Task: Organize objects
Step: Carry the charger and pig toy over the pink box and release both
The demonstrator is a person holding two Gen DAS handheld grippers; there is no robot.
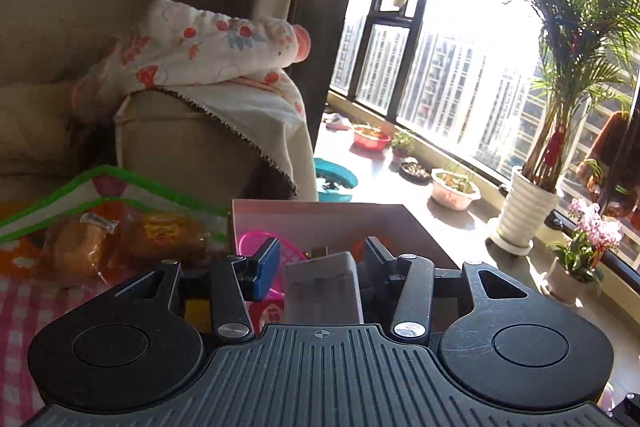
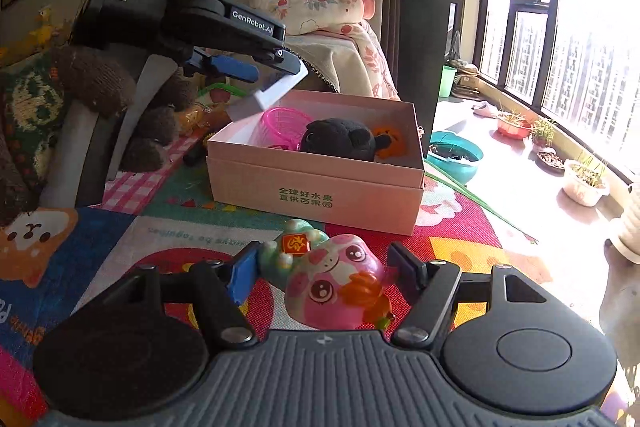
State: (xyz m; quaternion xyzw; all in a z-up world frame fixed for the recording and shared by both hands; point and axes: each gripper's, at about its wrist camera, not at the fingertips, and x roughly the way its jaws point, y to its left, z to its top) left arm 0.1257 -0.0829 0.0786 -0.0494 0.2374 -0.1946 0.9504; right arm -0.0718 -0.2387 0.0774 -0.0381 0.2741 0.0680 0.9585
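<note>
Pink cardboard box (image 2: 316, 183), rectangular, matte, lid off, green printed characters on its front wall; it sits mid-frame in the right wrist view on a glossy play mat (image 2: 192, 227) printed with cartoon patches.

Contents of box: a pink plastic lattice basket (image 2: 280, 125) at the left end; a black plush toy (image 2: 340, 141), rounded and fuzzy, at centre; a small orange plush (image 2: 390, 139) against it on the right.

Left hand-held gripper (image 2: 276, 89), black with blue pads, upper left of the right wrist view: jaws narrowed onto a grey-white block (image 2: 256, 103), smooth and flat-sided, held tilted above the left end of the box. In the left wrist view the same block (image 1: 324, 291) stands between the pads at bottom centre.

Right hand-held gripper (image 2: 324, 271), bottom of the right wrist view: jaws part-way in around a glossy pink animal toy (image 2: 340, 291), rounded, hard-looking, with an orange trim; whether the pads press it cannot be told. Just behind it, a pale green figure (image 2: 296, 247) with a red tag.

Left of box in the left wrist view: two wrapped buns (image 1: 128, 243) in clear crinkled film.
</note>
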